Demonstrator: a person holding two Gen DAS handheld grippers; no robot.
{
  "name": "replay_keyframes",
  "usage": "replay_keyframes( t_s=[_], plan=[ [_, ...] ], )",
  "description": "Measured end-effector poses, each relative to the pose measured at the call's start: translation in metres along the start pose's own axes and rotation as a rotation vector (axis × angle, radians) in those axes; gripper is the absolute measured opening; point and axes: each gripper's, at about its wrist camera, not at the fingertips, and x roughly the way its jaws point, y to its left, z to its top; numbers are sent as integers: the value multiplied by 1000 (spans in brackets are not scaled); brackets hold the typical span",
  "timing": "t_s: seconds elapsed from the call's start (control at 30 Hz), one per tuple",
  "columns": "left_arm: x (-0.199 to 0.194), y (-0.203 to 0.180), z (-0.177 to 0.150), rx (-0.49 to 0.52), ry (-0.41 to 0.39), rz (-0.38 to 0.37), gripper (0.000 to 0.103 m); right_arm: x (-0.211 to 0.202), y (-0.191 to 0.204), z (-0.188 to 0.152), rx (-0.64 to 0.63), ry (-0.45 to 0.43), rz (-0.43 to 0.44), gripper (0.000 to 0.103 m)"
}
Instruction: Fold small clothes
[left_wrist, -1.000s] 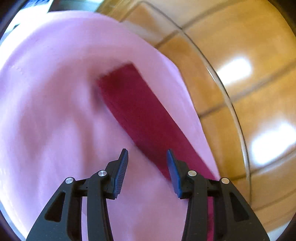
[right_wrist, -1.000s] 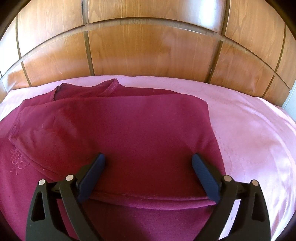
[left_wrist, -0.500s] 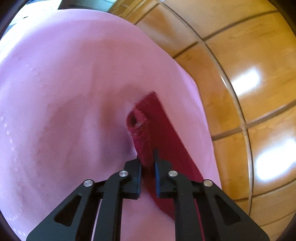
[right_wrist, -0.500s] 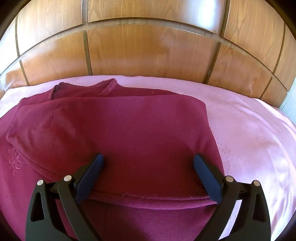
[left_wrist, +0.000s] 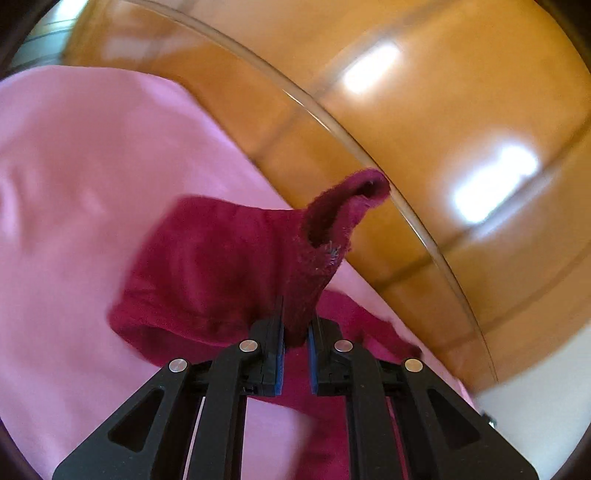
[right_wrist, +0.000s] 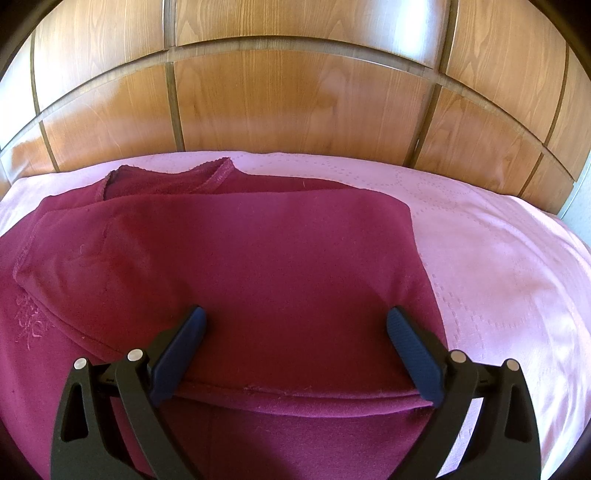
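- Lifted now: sleeve (left_wrist: 236, 266) of the maroon garment, flat on the pink bedspread (left_wrist: 74, 166) a second ago with the left tongs (left_wrist: 295, 332) spread above it, then nipped half a second ago.
- Pinched between the pressed-together left tongs, cuff end (left_wrist: 354, 195) standing up ahead of the tips with its opening showing, rest of the sleeve drooping left of the tips and trailing back to the bed beneath them.
- Blurred view on that side, so likely mid-swing; wooden headboard (left_wrist: 424, 129) ahead and to the right.
- Unchanged across all three moments: right tongs (right_wrist: 295, 347) spread wide, hovering over the garment (right_wrist: 258, 266), gripping nothing; whether the tips touch the cloth cannot be told.
- Lying on the bed directly ahead of and under the right tongs, garment body with one flap already folded over, neckline (right_wrist: 166, 181) at the far edge, embroidery (right_wrist: 29, 321) off to the left.
- Probable meaning: sleeve fold under way, next needing a carry across onto the body and a release.
- Risk: cuff twisting or bunching on landing.
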Motion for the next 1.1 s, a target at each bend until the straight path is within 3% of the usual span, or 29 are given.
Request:
replay_keyframes(
  t_s=[0.23, 0.33, 0.37, 0.4, 0.43, 0.6, 0.7, 0.83, 0.93, 1.0, 1.1],
  plan=[
    [64, -84, -65, 183, 175, -71, 9, 0, 0, 0, 3, -1, 3, 98],
    [84, -103, -87, 253, 241, -42, 21, 0, 0, 0, 8, -2, 6, 98],
    [86, -107, -92, 268, 247, -35, 32, 0, 1, 0, 9, -2, 9, 98],
    [85, -107, -97, 283, 246, -27, 47, 1, 0, 0, 11, -2, 10, 98],
    [80, -107, -99, 289, 241, -29, 51, 1, 0, 0, 11, -2, 11, 98],
    [47, -102, -103, 334, 178, -31, 52, 1, -4, 6, 30, 14, 36, 97],
    [34, -93, -105, 367, 124, 35, 52, -11, 3, 12, 35, 0, 51, 89],
    [25, -70, -108, 344, 96, 145, 52, -33, 29, 23, 90, -18, 217, 70],
    [21, -55, -109, 323, 87, 201, 52, -38, 75, 32, 49, 16, 373, 59],
    [13, -45, -109, 308, 80, 222, 52, -34, 115, 37, 13, 63, 469, 59],
    [11, -37, -110, 290, 70, 251, 52, -24, 159, 38, -25, 102, 509, 57]
  ],
)
